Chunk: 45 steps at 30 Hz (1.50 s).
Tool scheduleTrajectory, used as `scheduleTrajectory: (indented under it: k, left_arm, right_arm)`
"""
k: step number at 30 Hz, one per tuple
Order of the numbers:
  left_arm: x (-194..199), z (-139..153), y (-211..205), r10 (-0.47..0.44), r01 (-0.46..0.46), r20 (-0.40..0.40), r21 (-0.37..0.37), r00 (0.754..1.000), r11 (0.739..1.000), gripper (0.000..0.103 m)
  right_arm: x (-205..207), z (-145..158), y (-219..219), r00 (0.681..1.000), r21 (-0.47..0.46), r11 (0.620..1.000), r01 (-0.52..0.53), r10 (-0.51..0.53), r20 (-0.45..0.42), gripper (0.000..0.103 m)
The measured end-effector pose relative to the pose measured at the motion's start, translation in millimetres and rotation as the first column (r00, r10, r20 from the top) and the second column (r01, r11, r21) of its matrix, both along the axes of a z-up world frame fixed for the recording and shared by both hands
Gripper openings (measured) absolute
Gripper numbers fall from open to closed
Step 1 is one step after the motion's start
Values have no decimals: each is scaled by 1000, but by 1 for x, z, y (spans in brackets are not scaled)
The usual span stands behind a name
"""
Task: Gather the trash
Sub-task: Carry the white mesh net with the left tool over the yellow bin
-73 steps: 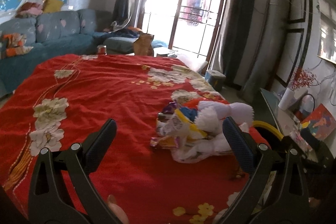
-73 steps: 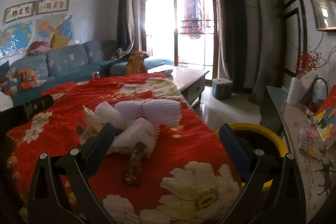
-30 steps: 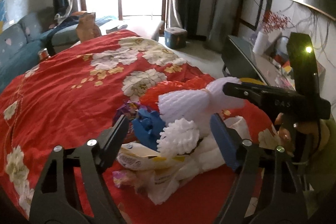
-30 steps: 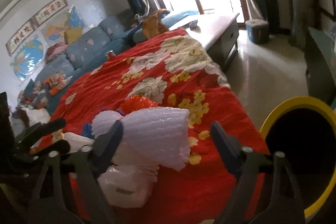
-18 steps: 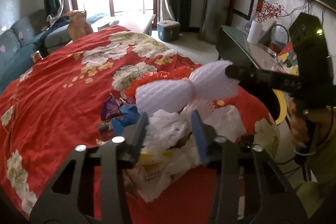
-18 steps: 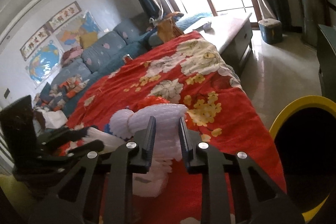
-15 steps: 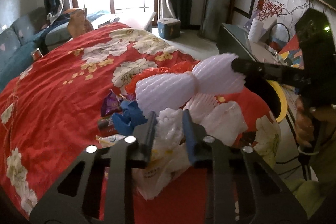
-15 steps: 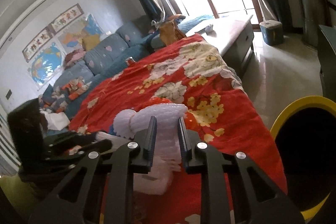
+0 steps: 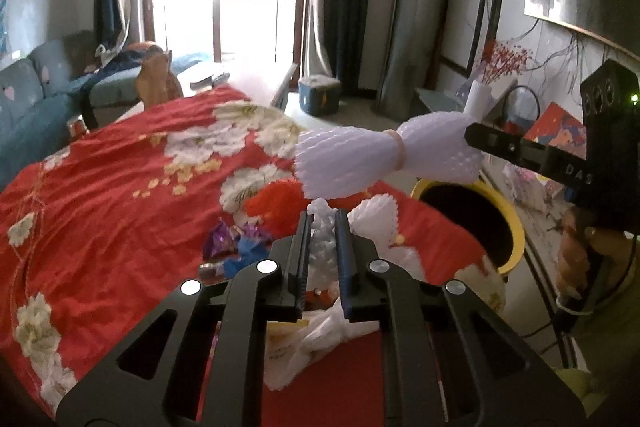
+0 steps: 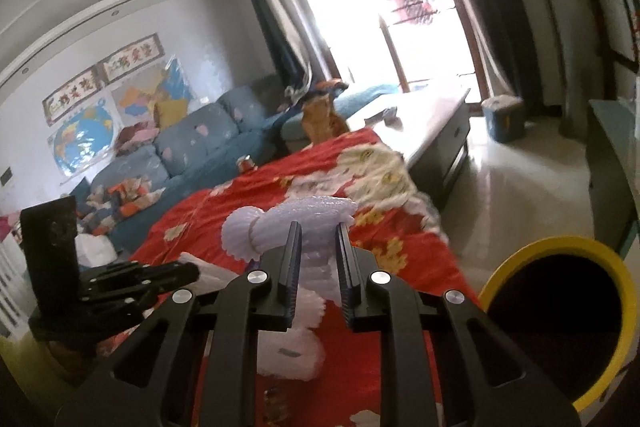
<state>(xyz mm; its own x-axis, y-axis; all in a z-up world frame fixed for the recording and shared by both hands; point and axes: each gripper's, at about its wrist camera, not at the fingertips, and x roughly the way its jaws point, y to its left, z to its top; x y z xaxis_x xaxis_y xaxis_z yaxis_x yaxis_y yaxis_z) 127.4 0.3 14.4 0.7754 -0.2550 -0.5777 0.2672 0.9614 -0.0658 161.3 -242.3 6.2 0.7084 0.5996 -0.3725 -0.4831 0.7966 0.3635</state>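
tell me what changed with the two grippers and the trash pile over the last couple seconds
Both grippers went from open to shut. The right gripper clamped the white foam net bundle and lifted it off the pile toward the yellow bin. The left gripper closed on a smaller white foam piece in the pile. The purple and blue wrappers stayed on the red cloth.

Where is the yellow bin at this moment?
The yellow bin stands on the floor just past the right edge of the red cloth; in the left wrist view it lies below the white foam net.
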Motion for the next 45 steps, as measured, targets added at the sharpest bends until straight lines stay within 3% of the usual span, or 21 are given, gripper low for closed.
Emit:
scheduleTrajectory:
  k: [10,27,34,45]
  left_arm:
    - [2,25,-14,4,-2,80,-28,997,1000,8]
    - [14,21,-79,-101,104,80,-22,992,994,8]
    - [18,10,-117,-165,165,56,5,985,986,8]
    - [27,-19,-167,-225,225,-14,19,974,974,8]
  right_arm:
    - [-1,5,-48,991,61,989,133,-134,20,16]
    - [-11,-10,-135,943,99,938,331,-332,-1,15]
    - [-14,-23,-166,911,82,907,413,-411,-31,15]
    - [-8,-55,-191,855,-22,859,512,-512,-78,15]
